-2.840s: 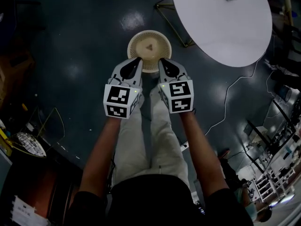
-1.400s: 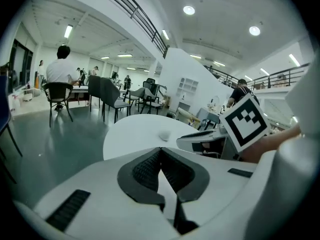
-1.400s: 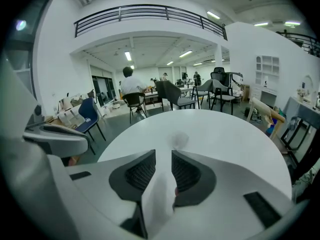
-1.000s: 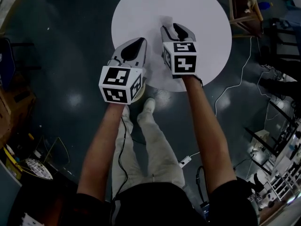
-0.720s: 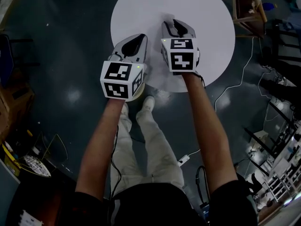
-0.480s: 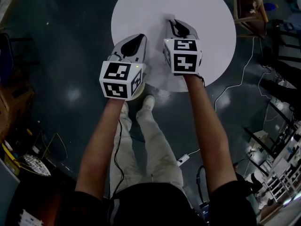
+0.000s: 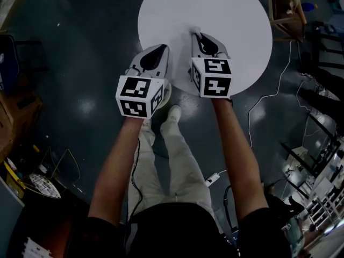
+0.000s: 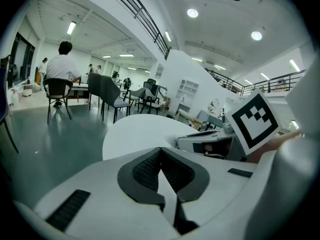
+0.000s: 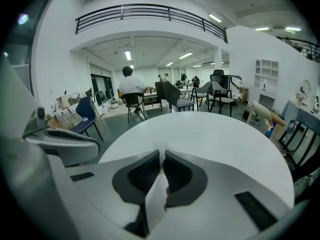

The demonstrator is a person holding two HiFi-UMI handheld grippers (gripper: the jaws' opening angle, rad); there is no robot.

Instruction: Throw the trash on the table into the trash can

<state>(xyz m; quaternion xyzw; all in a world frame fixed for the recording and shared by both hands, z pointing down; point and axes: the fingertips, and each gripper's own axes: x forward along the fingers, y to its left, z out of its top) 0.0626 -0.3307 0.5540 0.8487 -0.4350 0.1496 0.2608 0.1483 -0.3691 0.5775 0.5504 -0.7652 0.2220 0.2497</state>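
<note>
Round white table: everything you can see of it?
The round white table has a plain, matte top, apparently laminate, level over the dark floor; its legs are hidden. The right tool reaches over its near side, jaws closing on what looks like a small pale scrap. The shut left tool hangs at its near-left edge. Whether either touches the top is unclear.

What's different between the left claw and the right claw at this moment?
The left claw has its jaws pressed together with nothing between them; the right claw is closing its jaws on a white scrap. The left claw sits at the round table's near edge; the right claw reaches farther over it. Both are white and held side by side.
</note>
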